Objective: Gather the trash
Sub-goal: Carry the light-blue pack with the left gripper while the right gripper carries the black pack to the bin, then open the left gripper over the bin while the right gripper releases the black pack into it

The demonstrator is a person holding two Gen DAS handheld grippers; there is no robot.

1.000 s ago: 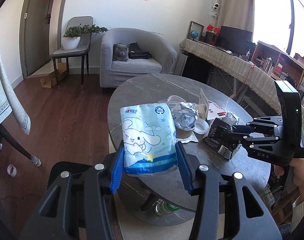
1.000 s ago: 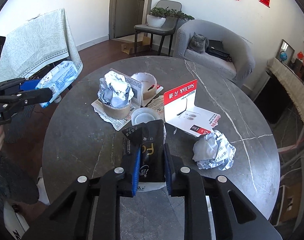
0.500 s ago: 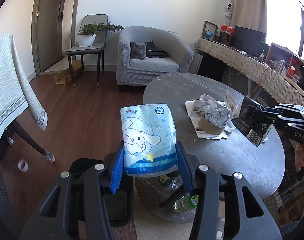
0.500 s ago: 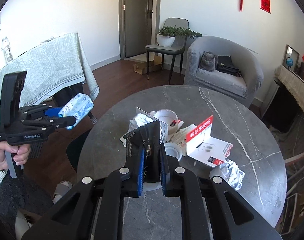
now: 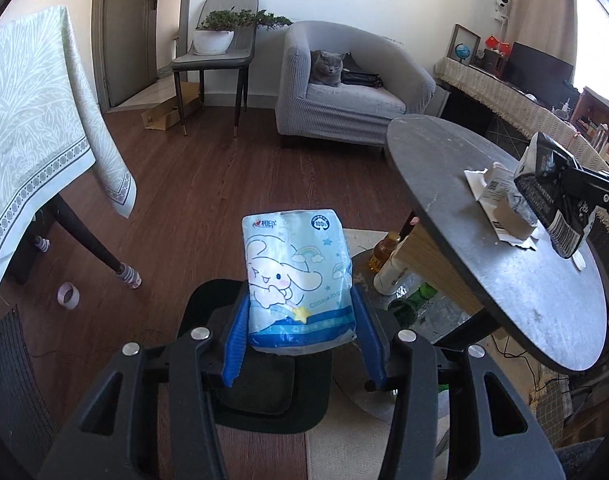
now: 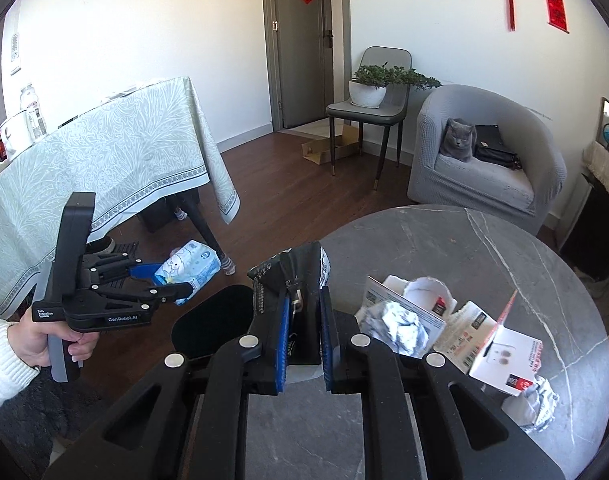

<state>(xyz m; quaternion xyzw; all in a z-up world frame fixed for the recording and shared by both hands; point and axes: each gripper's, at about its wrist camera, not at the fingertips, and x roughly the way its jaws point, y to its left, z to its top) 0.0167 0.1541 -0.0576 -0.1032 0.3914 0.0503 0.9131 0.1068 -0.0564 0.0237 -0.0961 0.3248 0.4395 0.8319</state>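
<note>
My left gripper (image 5: 298,320) is shut on a light blue tissue pack (image 5: 296,272) with a cartoon print, held over the open black trash bin (image 5: 264,384) on the floor. From the right wrist view the left gripper (image 6: 172,284) and pack (image 6: 188,266) hang left of the bin (image 6: 212,320). My right gripper (image 6: 302,332) is shut on a black foil wrapper (image 6: 292,276), held above the round grey table's left edge (image 6: 484,240). The wrapper also shows at the right of the left wrist view (image 5: 552,196).
On the table lie a crumpled foil ball (image 6: 396,324), a white-red card box (image 6: 504,356), torn papers and another foil wad (image 6: 540,404). Bottles (image 5: 392,268) stand under the table. A cloth-covered table (image 6: 84,164), chair, and armchair with a cat (image 6: 458,140) stand beyond.
Both grippers have swung left off the table with their items. The tissue pack is now over the black bin, and the wrapper has moved to the table's left edge.
</note>
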